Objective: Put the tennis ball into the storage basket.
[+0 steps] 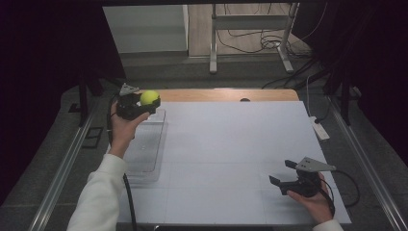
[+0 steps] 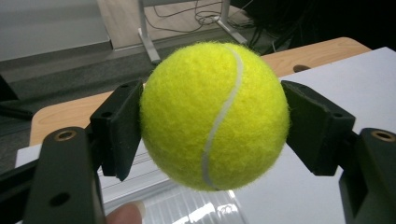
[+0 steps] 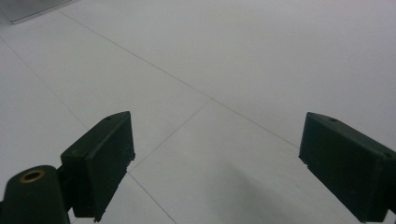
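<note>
A yellow tennis ball point(image 1: 149, 97) hangs above the far end of a clear plastic tray point(image 1: 147, 144) at the table's left. My left gripper point(image 1: 139, 105) is shut on it. In the left gripper view both black pads point(image 2: 116, 128) press on the sides of the tennis ball point(image 2: 215, 116), and a fingertip of the person's hand shows at the bottom edge. My right gripper point(image 1: 283, 173) rests low over the white table top point(image 1: 231, 144) near the front right, open, nothing between its jaws. The right gripper view has its pads point(image 3: 100, 161) wide apart over the bare white surface point(image 3: 210, 70).
A wooden strip point(image 1: 221, 94) with a small dark hole runs along the table's far edge. A white power strip point(image 1: 319, 128) lies off the right edge. Behind stand metal frame legs point(image 1: 212, 43) and loose cables point(image 1: 262, 43) on the floor. Dark curtains close both sides.
</note>
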`<state>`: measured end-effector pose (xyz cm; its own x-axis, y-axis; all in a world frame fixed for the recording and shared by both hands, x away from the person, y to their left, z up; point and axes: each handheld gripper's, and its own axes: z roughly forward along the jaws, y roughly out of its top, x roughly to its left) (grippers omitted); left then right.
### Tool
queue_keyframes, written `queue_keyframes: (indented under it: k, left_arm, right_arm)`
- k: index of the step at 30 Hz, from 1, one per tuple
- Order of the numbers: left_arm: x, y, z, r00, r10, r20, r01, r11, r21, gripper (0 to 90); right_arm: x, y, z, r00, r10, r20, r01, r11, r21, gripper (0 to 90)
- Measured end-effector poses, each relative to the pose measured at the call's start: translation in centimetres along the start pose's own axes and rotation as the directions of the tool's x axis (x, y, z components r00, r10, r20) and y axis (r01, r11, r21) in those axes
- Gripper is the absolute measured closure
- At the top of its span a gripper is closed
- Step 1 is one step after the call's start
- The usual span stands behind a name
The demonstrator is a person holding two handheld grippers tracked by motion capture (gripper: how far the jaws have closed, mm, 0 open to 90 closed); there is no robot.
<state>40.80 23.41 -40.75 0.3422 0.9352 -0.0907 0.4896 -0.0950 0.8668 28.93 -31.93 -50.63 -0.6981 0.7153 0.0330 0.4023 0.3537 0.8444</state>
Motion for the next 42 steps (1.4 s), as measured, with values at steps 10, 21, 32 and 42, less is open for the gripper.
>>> queue_keyframes:
  k: [10,21,32,42]
  left_arm:
    - [1.2,-0.6,0.0,0.9996,-0.013,-0.025,0.013,0.9997,0.018,27.2]
    - [2.1,-1.1,0.0,0.9983,-0.018,-0.055,0.02,0.999,0.04,27.3]
    - [2.9,-1.5,-0.2,0.9968,-0.028,-0.075,0.032,0.9981,0.052,27.3]
    - [3.3,-1.8,-0.1,0.996,-0.026,-0.085,0.032,0.997,0.07,27.2]
  right_arm:
    - [0.0,0.0,0.0,1.0,0.0,0.0,0.0,1.0,0.001,10.4]
    - [0.0,0.0,0.0,1.0,0.0,-0.001,0.0,1.0,-0.004,10.4]
    - [0.0,0.0,0.0,1.0,-0.001,-0.001,0.001,1.0,-0.003,10.4]
    - [0.0,0.0,0.0,1.0,0.0,0.0,0.0,1.0,-0.004,10.4]
